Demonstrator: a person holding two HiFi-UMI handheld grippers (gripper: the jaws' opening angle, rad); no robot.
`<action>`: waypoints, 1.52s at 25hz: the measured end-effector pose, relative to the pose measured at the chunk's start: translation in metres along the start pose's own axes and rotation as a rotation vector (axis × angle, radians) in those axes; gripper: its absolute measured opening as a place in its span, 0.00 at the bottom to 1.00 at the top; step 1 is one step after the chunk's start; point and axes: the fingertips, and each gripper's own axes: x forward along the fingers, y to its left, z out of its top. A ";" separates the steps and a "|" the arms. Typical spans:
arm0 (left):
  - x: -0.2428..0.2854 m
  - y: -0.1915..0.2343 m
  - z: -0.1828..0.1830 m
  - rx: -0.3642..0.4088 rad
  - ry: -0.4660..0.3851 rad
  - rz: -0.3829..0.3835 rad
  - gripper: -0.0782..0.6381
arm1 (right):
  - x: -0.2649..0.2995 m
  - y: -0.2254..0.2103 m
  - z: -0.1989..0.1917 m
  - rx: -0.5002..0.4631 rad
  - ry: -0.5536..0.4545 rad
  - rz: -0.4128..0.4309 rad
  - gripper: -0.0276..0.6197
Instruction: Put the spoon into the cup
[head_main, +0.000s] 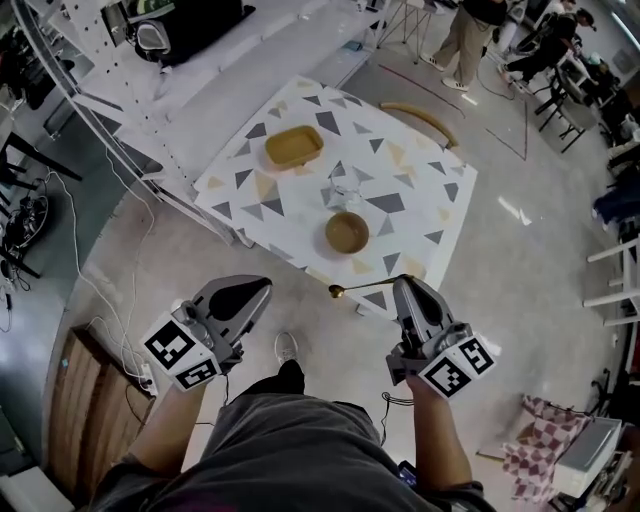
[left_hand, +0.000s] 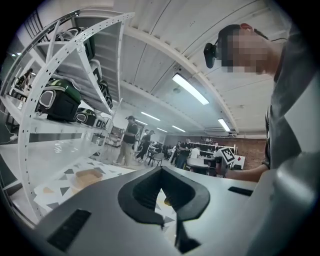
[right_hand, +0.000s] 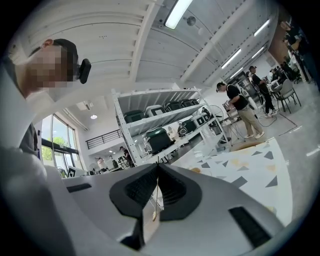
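A slim gold spoon juts left from my right gripper, which is shut on its handle just short of the table's near edge. In the right gripper view the handle shows as a thin line pinched between the pads of the right gripper. The clear glass cup stands mid-table on the patterned cloth, well beyond the spoon. My left gripper hangs over the floor left of the table, jaws together and empty. Its tips meet with nothing between them.
A round wooden bowl sits just in front of the cup, and a yellow rectangular dish lies farther back. White perforated shelving stands at the left. A chair is behind the table, with people beyond it.
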 end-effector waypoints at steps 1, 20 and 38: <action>0.002 0.007 0.003 -0.002 -0.001 -0.006 0.13 | 0.008 0.000 0.001 -0.002 0.000 -0.003 0.08; 0.021 0.089 0.019 -0.045 -0.018 -0.008 0.13 | 0.092 -0.015 0.010 -0.021 0.046 -0.008 0.08; 0.086 0.135 0.017 -0.070 0.007 0.109 0.13 | 0.166 -0.100 0.036 0.015 0.093 0.064 0.08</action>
